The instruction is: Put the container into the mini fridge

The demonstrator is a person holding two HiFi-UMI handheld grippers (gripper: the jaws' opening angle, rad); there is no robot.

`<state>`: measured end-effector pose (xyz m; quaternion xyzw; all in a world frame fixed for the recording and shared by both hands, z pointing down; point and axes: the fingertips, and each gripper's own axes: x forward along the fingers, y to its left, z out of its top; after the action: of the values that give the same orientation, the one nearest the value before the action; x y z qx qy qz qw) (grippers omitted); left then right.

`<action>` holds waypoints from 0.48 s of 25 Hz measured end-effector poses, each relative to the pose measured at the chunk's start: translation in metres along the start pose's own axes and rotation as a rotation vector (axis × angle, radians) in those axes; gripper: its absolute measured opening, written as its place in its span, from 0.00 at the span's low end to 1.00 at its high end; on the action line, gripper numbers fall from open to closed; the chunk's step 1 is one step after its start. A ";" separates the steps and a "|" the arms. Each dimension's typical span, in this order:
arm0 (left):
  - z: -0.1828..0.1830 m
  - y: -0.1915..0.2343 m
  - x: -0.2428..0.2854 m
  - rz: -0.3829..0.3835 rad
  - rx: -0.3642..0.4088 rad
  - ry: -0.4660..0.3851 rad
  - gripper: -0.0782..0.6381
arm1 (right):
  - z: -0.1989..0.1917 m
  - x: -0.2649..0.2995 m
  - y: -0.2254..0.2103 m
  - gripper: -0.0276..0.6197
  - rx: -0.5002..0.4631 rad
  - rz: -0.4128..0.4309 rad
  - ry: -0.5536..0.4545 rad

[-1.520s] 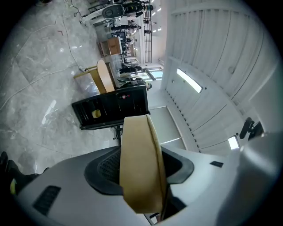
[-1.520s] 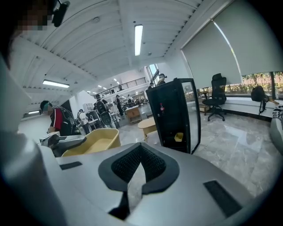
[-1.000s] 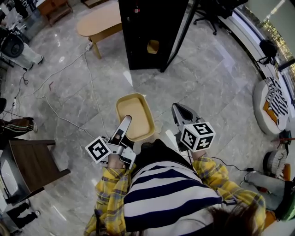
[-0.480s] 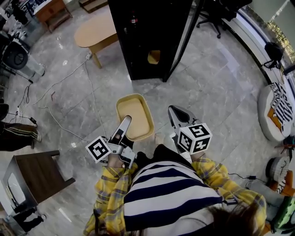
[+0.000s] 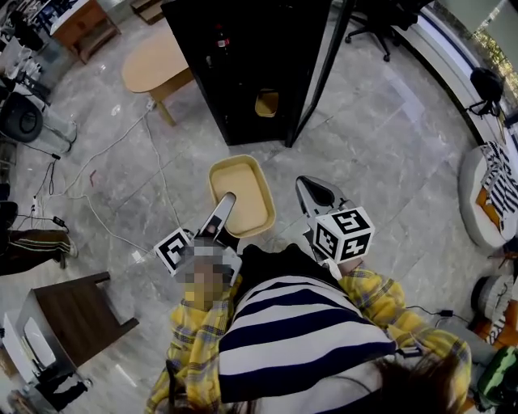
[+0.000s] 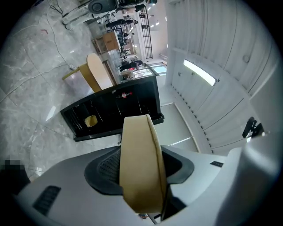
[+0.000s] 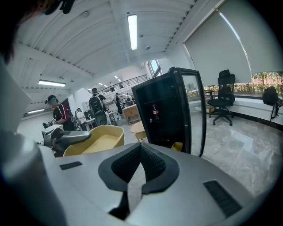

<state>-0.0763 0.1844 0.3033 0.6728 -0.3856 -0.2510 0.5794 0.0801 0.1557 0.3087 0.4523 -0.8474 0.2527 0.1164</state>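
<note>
A shallow beige container (image 5: 241, 194) hangs level above the floor, and my left gripper (image 5: 222, 212) is shut on its near rim. The left gripper view shows that rim (image 6: 141, 167) edge-on, clamped between the dark pads. My right gripper (image 5: 317, 194) is just right of the container with its jaws shut and nothing in them (image 7: 140, 152). Ahead stands the black mini fridge (image 5: 243, 65) with its glass door (image 5: 320, 73) swung open. A small yellow item (image 5: 267, 103) sits low inside. In the right gripper view the container (image 7: 95, 140) is on the left and the fridge (image 7: 163, 110) ahead.
A light wooden oval table (image 5: 154, 65) stands left of the fridge. Cables (image 5: 105, 218) trail over the marble floor at left, near a brown chair (image 5: 77, 311). An office chair (image 5: 380, 24) is behind the door. Bags (image 5: 490, 194) lie at the right edge.
Both grippers and the container have moved forward toward the fridge, which now looms larger and closer. The grip on the container is unchanged.
</note>
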 end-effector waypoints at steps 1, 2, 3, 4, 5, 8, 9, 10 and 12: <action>0.000 -0.001 0.005 -0.001 -0.004 0.004 0.43 | 0.001 0.002 -0.004 0.08 0.004 -0.003 0.001; 0.000 0.000 0.010 0.001 -0.006 0.009 0.43 | 0.002 0.004 -0.007 0.08 0.008 -0.004 0.002; 0.001 0.001 0.014 0.007 -0.007 0.012 0.43 | 0.002 0.006 -0.009 0.08 0.010 -0.004 0.004; 0.003 0.004 0.017 0.015 -0.006 0.013 0.43 | 0.003 0.008 -0.011 0.08 0.010 -0.004 0.006; 0.006 0.006 0.020 0.021 -0.005 0.013 0.43 | 0.004 0.010 -0.013 0.08 0.007 -0.003 0.009; 0.017 0.012 0.036 0.023 -0.003 0.015 0.43 | 0.009 0.019 -0.021 0.08 0.003 -0.008 0.012; 0.021 0.014 0.042 0.022 -0.003 0.018 0.43 | 0.010 0.023 -0.024 0.08 0.003 -0.012 0.011; 0.026 0.016 0.049 0.020 -0.004 0.021 0.43 | 0.012 0.027 -0.027 0.08 0.002 -0.018 0.010; 0.036 0.019 0.065 0.010 -0.002 0.028 0.43 | 0.016 0.036 -0.034 0.08 -0.004 -0.033 0.009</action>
<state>-0.0714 0.1097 0.3211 0.6738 -0.3804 -0.2390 0.5867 0.0882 0.1062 0.3210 0.4646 -0.8398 0.2513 0.1254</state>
